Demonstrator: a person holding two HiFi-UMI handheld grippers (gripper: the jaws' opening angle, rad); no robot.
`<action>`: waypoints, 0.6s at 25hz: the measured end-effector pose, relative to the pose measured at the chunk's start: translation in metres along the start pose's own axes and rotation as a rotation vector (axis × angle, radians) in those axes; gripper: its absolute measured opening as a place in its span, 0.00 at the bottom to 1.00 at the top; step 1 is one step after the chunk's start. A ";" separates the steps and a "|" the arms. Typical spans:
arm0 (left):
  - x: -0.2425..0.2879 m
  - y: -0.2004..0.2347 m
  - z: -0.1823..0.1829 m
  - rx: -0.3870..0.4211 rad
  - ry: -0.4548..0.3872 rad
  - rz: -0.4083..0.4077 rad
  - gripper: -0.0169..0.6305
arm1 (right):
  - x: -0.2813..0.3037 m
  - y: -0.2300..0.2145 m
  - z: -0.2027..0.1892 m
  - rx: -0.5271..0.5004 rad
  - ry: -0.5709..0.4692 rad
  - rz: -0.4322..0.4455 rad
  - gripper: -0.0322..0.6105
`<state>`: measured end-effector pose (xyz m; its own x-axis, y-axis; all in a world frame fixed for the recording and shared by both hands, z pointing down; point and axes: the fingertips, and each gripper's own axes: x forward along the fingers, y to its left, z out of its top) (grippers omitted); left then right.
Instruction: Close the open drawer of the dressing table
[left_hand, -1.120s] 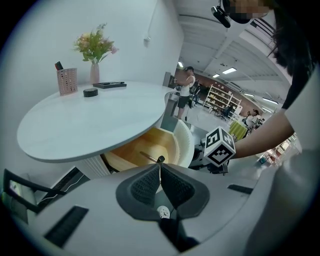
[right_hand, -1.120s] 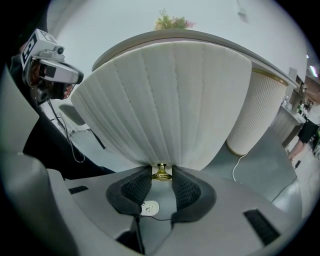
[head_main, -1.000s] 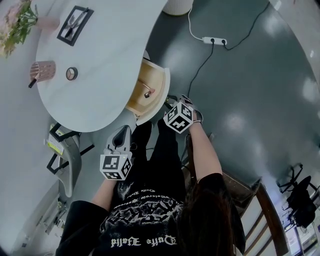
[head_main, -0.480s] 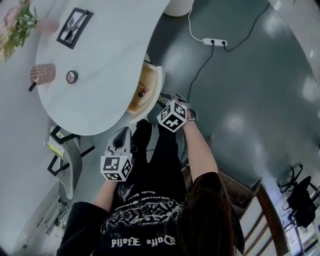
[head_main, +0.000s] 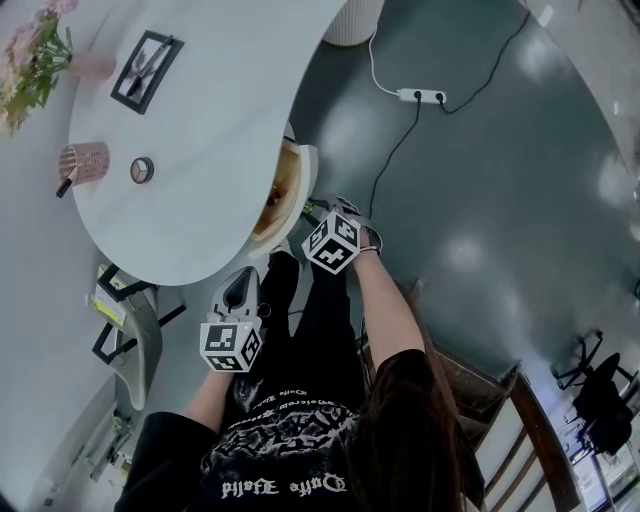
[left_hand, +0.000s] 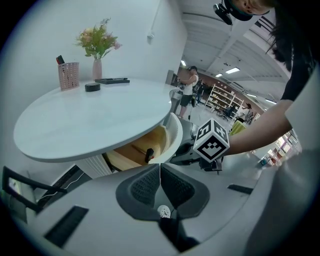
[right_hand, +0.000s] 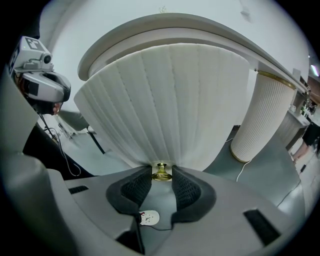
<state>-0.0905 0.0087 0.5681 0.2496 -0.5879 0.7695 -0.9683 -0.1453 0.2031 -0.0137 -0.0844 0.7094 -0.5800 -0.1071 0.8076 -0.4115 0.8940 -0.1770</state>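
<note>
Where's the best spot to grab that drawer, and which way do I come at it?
Grab the little gold knob low in the middle of the drawer front, coming straight at it from the front. The front is a rounded, ribbed bulge with nothing else to pinch, and the knob sticks out. The right tool has its jaws on it.

Fluted white drawer front (right_hand: 165, 100), matt, padded look. Small knob (right_hand: 161, 172), polished brass-coloured metal. Pale wood drawer interior (left_hand: 142, 142), slight sheen. Smooth white tabletop (head_main: 210, 110), matt. Grey floor (head_main: 500, 150), glossy, mirroring lights.
</note>
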 end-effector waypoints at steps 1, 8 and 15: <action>0.000 0.000 0.000 -0.001 0.000 0.000 0.07 | 0.000 0.000 0.001 0.000 -0.002 -0.001 0.28; 0.001 0.001 -0.002 -0.003 0.005 0.003 0.07 | 0.007 -0.001 0.011 0.002 -0.017 -0.006 0.28; 0.002 0.003 0.000 -0.004 0.002 0.004 0.07 | 0.011 0.000 0.018 0.005 -0.020 -0.005 0.28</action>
<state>-0.0928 0.0074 0.5704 0.2456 -0.5870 0.7714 -0.9693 -0.1399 0.2021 -0.0322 -0.0936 0.7085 -0.5921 -0.1202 0.7968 -0.4175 0.8915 -0.1758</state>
